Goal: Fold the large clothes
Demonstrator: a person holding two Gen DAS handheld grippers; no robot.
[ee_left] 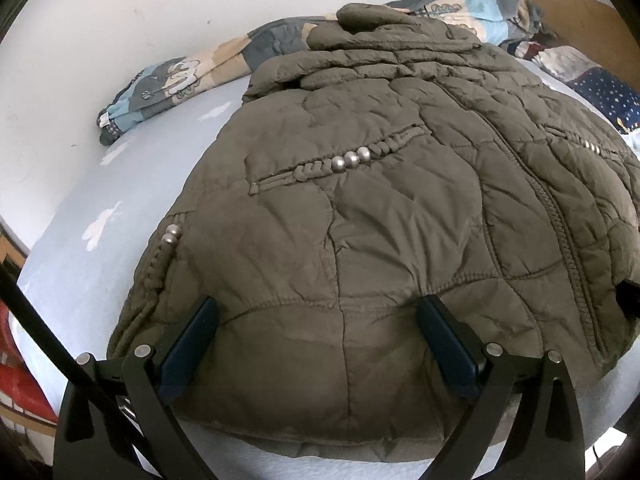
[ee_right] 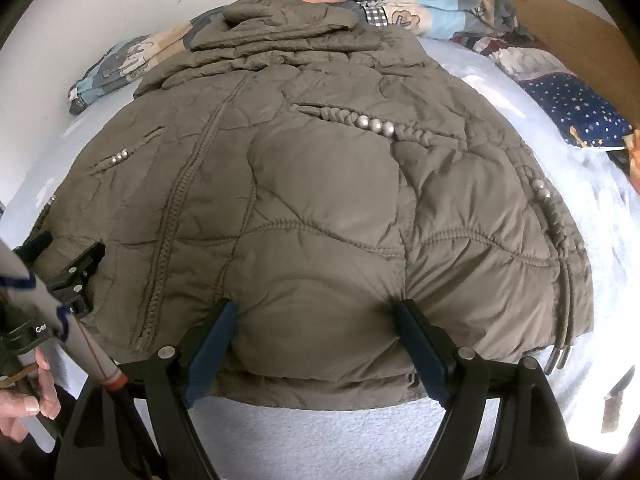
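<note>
An olive quilted puffer jacket (ee_left: 380, 220) lies front up on a pale blue bed, its hem nearest me and its hood at the far end. It has a central zip and silver studs on the pockets. My left gripper (ee_left: 318, 308) is open, its blue-padded fingers (ee_left: 192, 340) spread over the left part of the hem. My right gripper (ee_right: 316, 310) is open over the right part of the hem of the jacket (ee_right: 320, 200). The left gripper also shows at the left edge of the right wrist view (ee_right: 70, 268).
A patchwork blanket (ee_left: 172, 80) is bunched along the white wall behind the jacket. A dark blue starred pillow (ee_right: 580, 120) lies at the right by a brown headboard (ee_right: 580, 36). The pale blue sheet (ee_right: 320, 432) shows in front of the hem.
</note>
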